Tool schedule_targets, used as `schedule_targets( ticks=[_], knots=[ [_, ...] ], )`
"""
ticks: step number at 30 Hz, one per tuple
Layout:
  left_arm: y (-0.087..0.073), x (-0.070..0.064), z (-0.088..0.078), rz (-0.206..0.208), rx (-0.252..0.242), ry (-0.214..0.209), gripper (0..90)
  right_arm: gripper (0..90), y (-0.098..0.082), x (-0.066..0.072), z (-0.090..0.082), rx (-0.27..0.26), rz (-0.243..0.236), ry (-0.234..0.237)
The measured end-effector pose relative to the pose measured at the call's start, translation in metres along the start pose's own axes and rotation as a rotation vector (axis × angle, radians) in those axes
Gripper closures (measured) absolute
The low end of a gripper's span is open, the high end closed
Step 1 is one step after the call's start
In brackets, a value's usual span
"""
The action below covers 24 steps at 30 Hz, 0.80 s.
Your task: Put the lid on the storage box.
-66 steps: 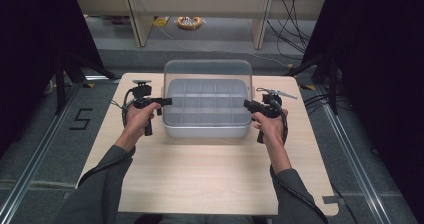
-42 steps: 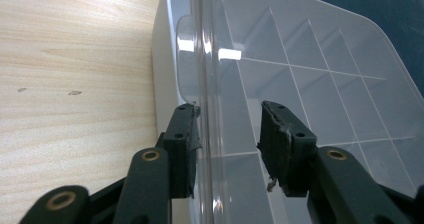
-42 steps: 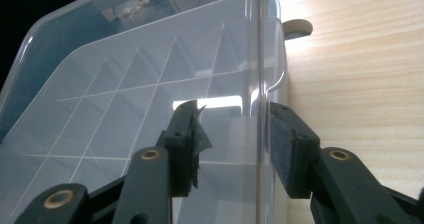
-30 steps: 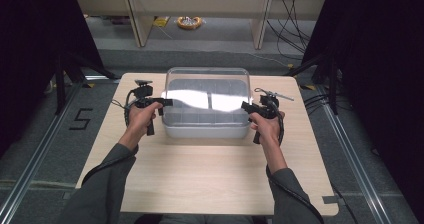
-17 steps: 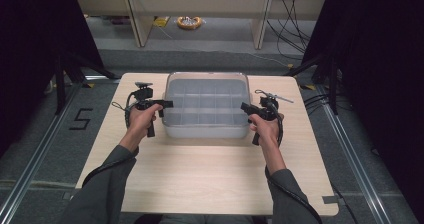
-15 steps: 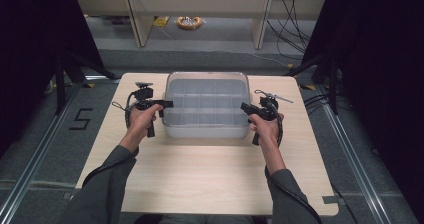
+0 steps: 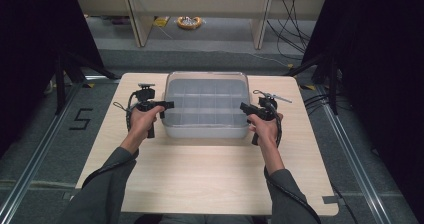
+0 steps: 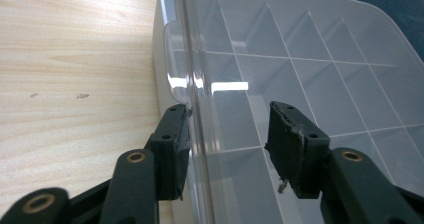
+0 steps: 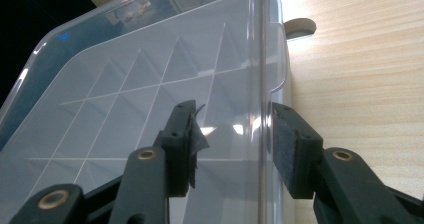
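Both claws sit at the lid's side edges: our left claw [image 7: 167, 104] at the left of the high view, our right claw [image 7: 243, 107] at the right. In the left gripper view the left claw [image 8: 227, 134] straddles the lid [image 8: 310, 84] rim, one pad at the edge, the other standing off over the clear surface; its jaws have just been opening, so it is apart. In the right gripper view the right claw [image 9: 232, 144] also straddles the rim with gaps at both pads, apart as well. The box [image 7: 206, 106] rests at the upper middle of the desk [image 7: 200, 184].

We judge the risks thus: if the lid has not seated all round, letting go leaves a corner sprung; if a pad drags on withdrawal, it may lift the lid or shove the box.

Against the earliest frame, the lid, then raised at an angle, now lies flat on the box.
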State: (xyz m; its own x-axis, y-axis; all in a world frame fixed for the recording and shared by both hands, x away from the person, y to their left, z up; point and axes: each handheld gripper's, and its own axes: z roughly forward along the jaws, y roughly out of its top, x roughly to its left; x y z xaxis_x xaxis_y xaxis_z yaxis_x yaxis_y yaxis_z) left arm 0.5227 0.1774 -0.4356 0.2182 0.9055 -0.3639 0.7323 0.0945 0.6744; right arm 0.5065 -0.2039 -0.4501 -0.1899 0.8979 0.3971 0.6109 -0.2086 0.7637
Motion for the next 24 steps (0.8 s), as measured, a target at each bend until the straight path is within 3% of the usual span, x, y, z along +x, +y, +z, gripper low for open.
schedule_targets(
  ticks=[2,7,8,9,11,12,14,17,24],
  knots=[
    [-0.0009,-0.0028,0.0006,0.019,-0.003,0.014,49.1,56.9,-0.0001,-0.0008,-0.0003,0.003,0.003,0.012],
    [-0.0016,-0.0049,0.0012,0.019,-0.008,0.031,47.4,56.8,0.0002,-0.0003,0.0002,0.003,0.0,0.001],
    [-0.0021,-0.0055,0.0017,0.046,-0.003,0.05,47.5,56.7,0.0002,-0.0003,0.0003,0.002,0.0,0.002],
    [-0.0033,-0.0056,0.0033,0.051,-0.011,0.052,48.8,56.7,-0.0005,0.0046,-0.0009,0.022,0.062,0.002],
    [-0.0057,-0.005,0.006,0.055,0.016,0.052,48.3,55.8,-0.0002,0.0012,-0.0003,0.007,0.042,0.01],
    [-0.0056,-0.0038,0.006,0.034,0.018,0.042,46.8,56.8,0.0002,-0.0008,-0.0001,0.003,0.02,0.011],
    [-0.0049,-0.0015,0.0057,0.028,0.022,0.032,47.8,55.7,-0.0005,0.0014,0.0003,0.002,0.039,0.015],
    [-0.0047,0.0005,0.0049,0.016,0.023,0.024,50.2,55.6,-0.0003,0.0016,0.0004,0.005,0.027,0.002],
    [-0.0043,0.0002,0.0051,0.029,0.025,0.03,50.4,55.5,0.0011,0.0038,-0.0007,0.02,0.052,0.011]
  ],
)
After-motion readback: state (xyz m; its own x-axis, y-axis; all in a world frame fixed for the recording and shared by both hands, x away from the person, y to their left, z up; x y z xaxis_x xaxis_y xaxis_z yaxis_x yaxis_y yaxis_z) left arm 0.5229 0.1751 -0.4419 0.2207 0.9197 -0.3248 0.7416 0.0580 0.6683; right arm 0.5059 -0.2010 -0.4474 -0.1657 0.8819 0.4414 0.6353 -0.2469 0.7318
